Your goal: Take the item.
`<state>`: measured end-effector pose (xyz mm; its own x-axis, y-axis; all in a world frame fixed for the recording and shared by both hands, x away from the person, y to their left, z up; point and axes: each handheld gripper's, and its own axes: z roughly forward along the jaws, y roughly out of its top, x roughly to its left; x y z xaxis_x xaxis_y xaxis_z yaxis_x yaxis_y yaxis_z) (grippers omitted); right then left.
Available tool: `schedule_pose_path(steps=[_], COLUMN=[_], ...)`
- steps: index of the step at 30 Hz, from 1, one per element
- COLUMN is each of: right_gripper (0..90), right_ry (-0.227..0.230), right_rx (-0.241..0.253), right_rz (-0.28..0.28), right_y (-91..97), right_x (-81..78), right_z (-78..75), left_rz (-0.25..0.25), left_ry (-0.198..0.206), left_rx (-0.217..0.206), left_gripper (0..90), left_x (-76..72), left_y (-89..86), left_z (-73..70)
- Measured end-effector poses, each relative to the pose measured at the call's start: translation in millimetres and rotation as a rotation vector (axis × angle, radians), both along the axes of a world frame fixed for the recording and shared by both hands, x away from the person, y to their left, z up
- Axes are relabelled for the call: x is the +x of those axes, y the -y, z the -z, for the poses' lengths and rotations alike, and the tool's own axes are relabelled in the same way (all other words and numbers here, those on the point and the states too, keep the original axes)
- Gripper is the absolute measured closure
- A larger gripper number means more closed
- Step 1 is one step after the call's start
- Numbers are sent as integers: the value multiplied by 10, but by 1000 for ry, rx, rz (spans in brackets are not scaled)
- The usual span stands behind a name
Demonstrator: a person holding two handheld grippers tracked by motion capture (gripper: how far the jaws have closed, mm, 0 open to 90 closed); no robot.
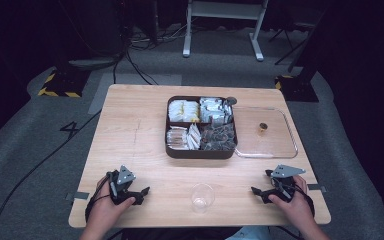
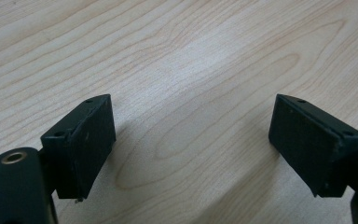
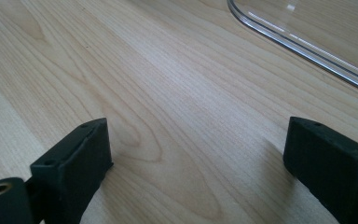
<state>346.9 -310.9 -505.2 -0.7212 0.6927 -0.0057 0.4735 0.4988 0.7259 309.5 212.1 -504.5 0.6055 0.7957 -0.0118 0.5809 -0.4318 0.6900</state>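
Note:
A dark brown box [image 1: 200,151] with four compartments of packets and sachets stands at the middle of the wooden table [image 1: 130,140]. A clear lid [image 1: 280,145] with a small gold knob [image 1: 263,128] lies flat to its right. A clear plastic cup [image 1: 202,197] stands upright near the front edge. My left gripper [image 1: 139,192] rests at the front left, open, with bare wood between its jaws [image 2: 191,140]. At the front right my right gripper [image 1: 260,192] is open too, nothing between its jaws [image 3: 196,158]; the lid's rim [image 3: 303,46] lies ahead of it.
Bare wood stretches across the table's left half. Beyond the far edge are a grey floor, cables, a white stand's legs [image 1: 222,30] and two yellow-and-black striped bases [image 1: 60,82].

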Motion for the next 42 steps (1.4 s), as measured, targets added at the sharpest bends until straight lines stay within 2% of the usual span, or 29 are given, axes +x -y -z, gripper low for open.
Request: schedule_pose_path(steps=[18, 24, 28, 29, 34, 37, 42], right_gripper=[76, 77, 77, 77, 77, 77, 77], right_ry=[0, 0, 0, 0, -3, -3, -3], right_rx=[1, 1, 1, 1, 2, 2, 3], right_rz=[-7, -7, -7, -7, -12, -13, -13], right_y=[0, 0, 0, 0, -3, -3, -3], right_x=[-2, -2, -1, -2, -9, -9, -9], right_z=[0, 0, 0, 0, -1, -1, 0], left_rz=[-14, -28, -36, -41, -42, -27, -11], left_ry=[4, 4, -23, -31, -28, -31, -72], left_rx=[1, -4, 20, 15, 17, 6, -22], left_gripper=[163, 224, 269, 269, 274, 279, 280], left_x=[-5, -8, -13, -17, -20, -25, -29], left_y=[5, -9, -15, -13, -12, 1, 17], left_z=[-2, -14, -58, -72, -175, -254, -370])
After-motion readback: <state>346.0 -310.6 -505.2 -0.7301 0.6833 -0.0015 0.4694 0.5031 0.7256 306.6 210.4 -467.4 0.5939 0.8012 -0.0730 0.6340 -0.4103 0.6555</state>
